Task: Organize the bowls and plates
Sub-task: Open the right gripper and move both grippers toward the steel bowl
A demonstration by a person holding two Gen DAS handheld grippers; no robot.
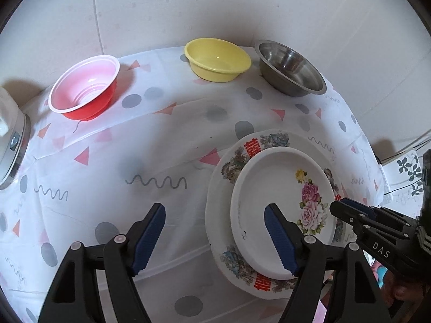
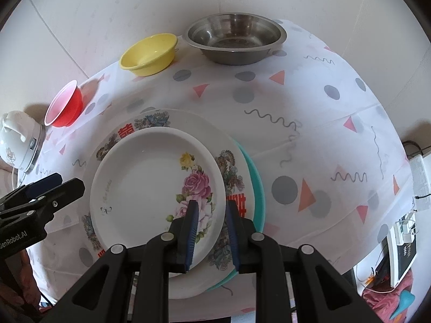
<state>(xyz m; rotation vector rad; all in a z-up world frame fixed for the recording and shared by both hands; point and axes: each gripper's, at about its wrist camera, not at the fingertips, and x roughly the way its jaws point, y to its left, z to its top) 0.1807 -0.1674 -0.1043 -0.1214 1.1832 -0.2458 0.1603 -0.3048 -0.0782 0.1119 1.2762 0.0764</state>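
Your right claw [image 2: 211, 231] is nearly closed, straddling the near-right rim of the rose plate [image 2: 150, 188], though whether the pads press the rim, you cannot tell. That plate sits off-centre on the red-lettered plate [image 2: 161, 118], over a teal plate [image 2: 257, 185]. Pull away while pinching and the stack skews or slides on the loose cloth. Your left claw [image 1: 215, 239] hangs wide open and empty, one finger over the rose plate. The red bowl [image 1: 86, 86], yellow bowl [image 1: 218, 59] and steel bowl [image 1: 291, 67] wait along the surface's [image 1: 161, 148] far edge.
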